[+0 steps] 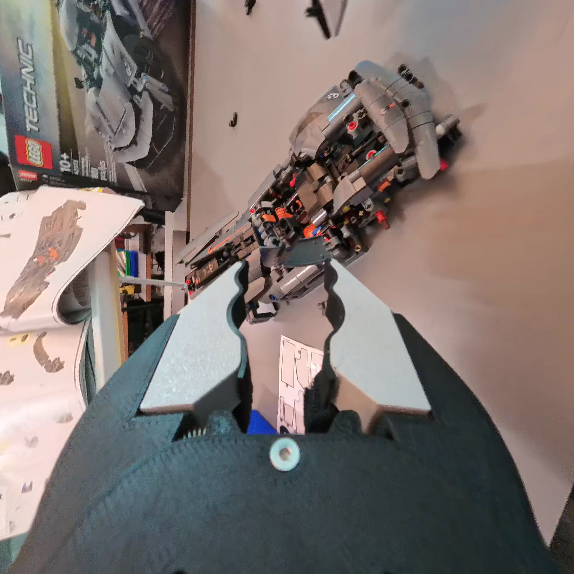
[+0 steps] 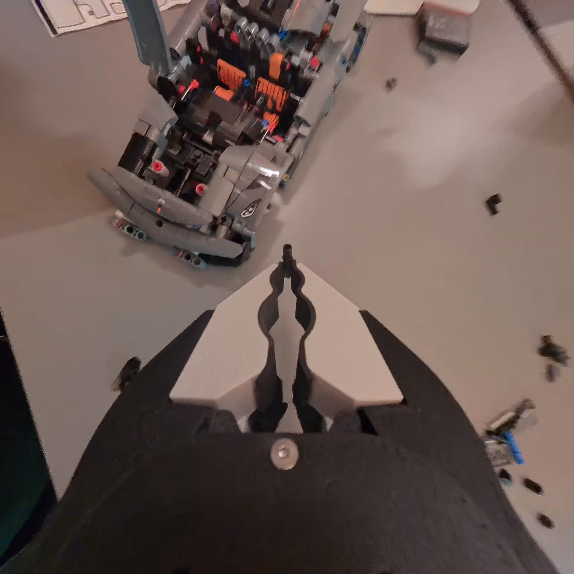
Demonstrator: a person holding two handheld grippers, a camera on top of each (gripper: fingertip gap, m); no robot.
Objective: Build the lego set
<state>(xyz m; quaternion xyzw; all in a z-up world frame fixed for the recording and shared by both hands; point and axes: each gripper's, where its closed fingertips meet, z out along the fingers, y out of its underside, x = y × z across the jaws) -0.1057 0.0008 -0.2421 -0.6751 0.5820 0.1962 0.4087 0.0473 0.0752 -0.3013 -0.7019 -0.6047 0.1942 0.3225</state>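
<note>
Right hand-held gripper [image 2: 288,267] pinches a small black pin [image 2: 288,255] at its tips. Left hand-held gripper [image 1: 285,266] spread, straddling a grey panel [image 1: 299,252] on our car model [image 1: 329,192] (counter [image 1: 466,279], partly built).

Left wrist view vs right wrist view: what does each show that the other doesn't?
Left wrist view only: the set's box and the open instruction booklet at left, plus the left gripper, fingers spread around a grey panel on the car.

Right wrist view only: the right gripper shut on a small black pin, and loose parts scattered on the table to the right.

Both: the half-built grey car model, the pale table and the sticker sheet.
</note>
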